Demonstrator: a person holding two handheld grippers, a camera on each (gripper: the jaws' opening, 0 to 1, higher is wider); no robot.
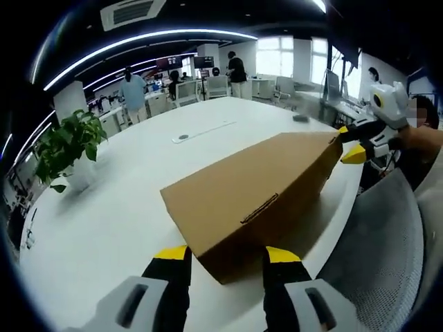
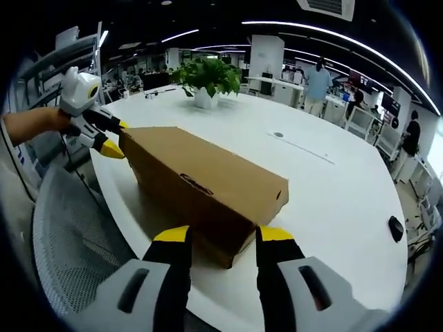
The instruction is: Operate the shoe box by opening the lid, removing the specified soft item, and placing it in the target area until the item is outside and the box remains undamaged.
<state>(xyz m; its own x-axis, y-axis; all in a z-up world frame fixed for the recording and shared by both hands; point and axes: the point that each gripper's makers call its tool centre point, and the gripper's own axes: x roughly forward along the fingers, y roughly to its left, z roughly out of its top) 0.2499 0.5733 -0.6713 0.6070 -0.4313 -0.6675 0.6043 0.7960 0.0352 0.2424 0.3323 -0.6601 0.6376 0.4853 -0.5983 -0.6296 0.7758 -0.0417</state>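
Two tools bracket a closed cardboard shoe box (image 1: 259, 190) that lies along the near edge of a large white desk (image 1: 124, 200). Seen in the left gripper view, the left tool (image 1: 227, 257) has its black, yellow-tipped jaws spread apart, released, one on each side of the box's near end corner, gripping nothing. At the box's far end the right tool (image 1: 349, 144) shows with its yellow tips right at the upper corner; whether they touch the cardboard is hard to tell. The right gripper view gives the mirror picture: the right tool (image 2: 216, 238), jaws parted, straddles its end of the box, while the left tool (image 2: 111, 138) sits at the opposite end. The lid is still down, so the soft item inside is hidden. The box is plain brown corrugated card, long and rectangular, matte, with sharp edges, a small slot on its side panel and a small round hole near one end. The desk is smooth and glossy, with a potted green plant (image 2: 208, 77) near its far edge and a grey mesh chair (image 2: 69, 242) just beside the near edge. As a judgement, the risks are that the box slides on the slick surface and tips off the near edge, or that hard jaw tips dent or tear the card when prying the lid.
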